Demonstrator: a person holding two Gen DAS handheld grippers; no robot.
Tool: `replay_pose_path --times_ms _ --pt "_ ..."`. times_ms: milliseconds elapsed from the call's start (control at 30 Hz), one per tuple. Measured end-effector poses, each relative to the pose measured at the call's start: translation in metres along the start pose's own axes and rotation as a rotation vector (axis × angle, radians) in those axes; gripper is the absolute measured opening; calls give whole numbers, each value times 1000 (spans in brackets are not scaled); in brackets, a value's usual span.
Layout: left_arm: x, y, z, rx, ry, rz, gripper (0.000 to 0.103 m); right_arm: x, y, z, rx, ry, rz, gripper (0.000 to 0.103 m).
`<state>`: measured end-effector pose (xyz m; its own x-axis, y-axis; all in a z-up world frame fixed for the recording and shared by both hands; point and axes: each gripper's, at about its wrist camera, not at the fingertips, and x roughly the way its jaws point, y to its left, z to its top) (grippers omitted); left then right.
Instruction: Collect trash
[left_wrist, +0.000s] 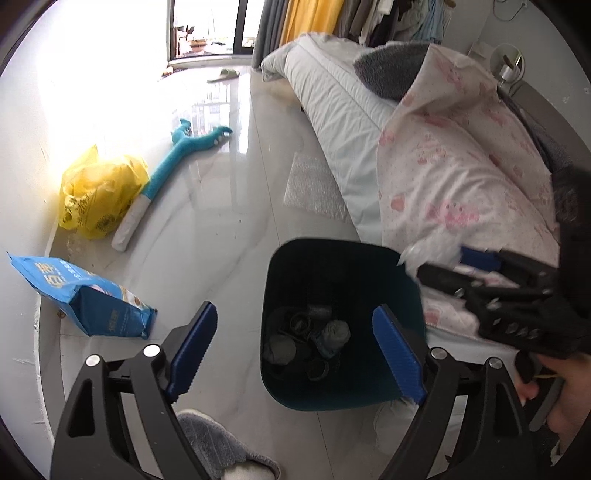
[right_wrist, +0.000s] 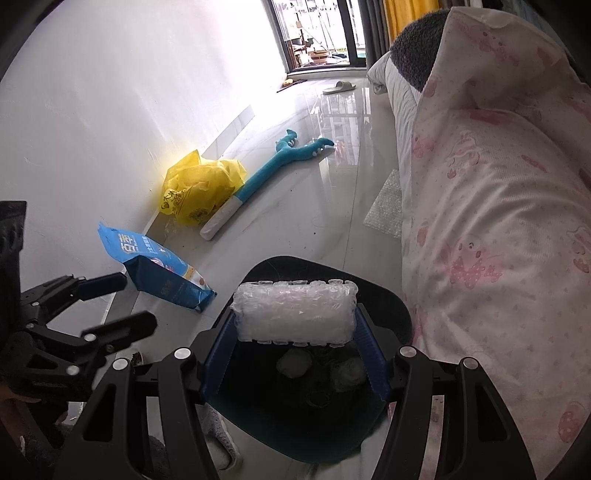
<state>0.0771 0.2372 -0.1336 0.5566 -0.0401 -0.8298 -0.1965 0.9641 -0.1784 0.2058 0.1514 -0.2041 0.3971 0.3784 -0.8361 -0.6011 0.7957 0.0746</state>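
While over the bin (right_wrist: 391, 314), right gripper (right_wrist: 295, 325) jaws clamp bubble wrap (right_wrist: 295, 314), left gripper (left_wrist: 295, 339) jaws wide, empty.

A bedroom in a lived-in home. A bed (left_wrist: 332, 110) with a pale quilt runs along one side, a pink cartoon-print duvet (right_wrist: 498, 221) heaped on it. Clothes hang on a rail (left_wrist: 388, 18) beside yellow and grey curtains (left_wrist: 306, 18), and a glazed balcony door (right_wrist: 314, 33) lets daylight onto the glossy tiled floor (left_wrist: 221, 203). On that floor lie a slipper (left_wrist: 223, 75), a teal plush toy (left_wrist: 173, 162), a yellow plastic bag (left_wrist: 99, 192), a blue snack pouch (left_wrist: 92, 295) and a dark wastebasket (left_wrist: 288, 273)
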Motion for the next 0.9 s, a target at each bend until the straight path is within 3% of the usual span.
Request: replay_pose_path --times_ms 233,567,733,900 --pt "-32 -11 10 74 -167 59 88 32 6 -10 7 78 -20 63" --pt "-79 -14 30 2 -336 -18 88 53 7 -20 -29 158 -65 66" --pt "-102 -34 36 28 -416 -24 92 42 2 -24 -9 157 -70 79" --pt "-115 -52 31 113 -496 39 99 20 8 -24 -31 118 -60 82"
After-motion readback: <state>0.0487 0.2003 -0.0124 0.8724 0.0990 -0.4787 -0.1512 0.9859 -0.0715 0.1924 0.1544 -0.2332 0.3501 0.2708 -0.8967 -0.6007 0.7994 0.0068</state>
